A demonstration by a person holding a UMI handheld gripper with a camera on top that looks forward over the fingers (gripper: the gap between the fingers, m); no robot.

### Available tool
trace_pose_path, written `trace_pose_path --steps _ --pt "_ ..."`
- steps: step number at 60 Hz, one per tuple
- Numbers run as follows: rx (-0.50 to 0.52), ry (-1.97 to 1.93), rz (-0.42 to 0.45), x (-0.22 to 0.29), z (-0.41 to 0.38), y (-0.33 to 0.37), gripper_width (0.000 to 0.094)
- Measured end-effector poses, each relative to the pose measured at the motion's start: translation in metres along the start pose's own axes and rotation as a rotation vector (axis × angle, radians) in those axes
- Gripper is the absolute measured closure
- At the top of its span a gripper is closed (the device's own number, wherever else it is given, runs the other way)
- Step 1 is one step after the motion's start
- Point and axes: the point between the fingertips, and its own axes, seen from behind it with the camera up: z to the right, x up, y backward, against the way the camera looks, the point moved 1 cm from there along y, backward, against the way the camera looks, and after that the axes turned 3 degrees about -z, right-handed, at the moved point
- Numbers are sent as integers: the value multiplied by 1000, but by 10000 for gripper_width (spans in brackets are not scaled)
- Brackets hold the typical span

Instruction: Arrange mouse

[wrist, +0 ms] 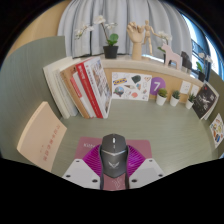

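The gripper (113,170) seems clamped on the mouse (112,154); hold it level, set it gently on the near table (150,125).

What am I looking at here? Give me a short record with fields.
held thing: a grey mouse, gripped between the two fingers
gripper: shut on the mouse, pink pads pressing its sides
surface: pale green table
beyond the fingers: a row of books standing upright, red spine among them
beside the books: a flat card with pictures
further back: a potted white flower, a wooden hand model, small potted plants
near the books' other side: a tan board lying on the table
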Motion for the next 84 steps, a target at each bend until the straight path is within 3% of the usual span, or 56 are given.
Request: trace_pose_path --steps 16,29,33,34,35,37,39,58,84 --pt "-31 -26 -142 -72 6 -44 642" --pt "-71 -5 -102 -73 6 -46 497" --pt "-80 -17 -113 -72 8 -45 416" --pt "-90 -21 -117 -72 10 -44 307" --pt "-100 -21 -121 -72 12 -43 290" --pt "-112 -6 -120 -70 15 -40 108" --pt "-122 11 -111 -64 16 -34 82" --pt "-56 -24 20 14 -29 87 73" --pt "-69 -18 106 30 -51 207 69"
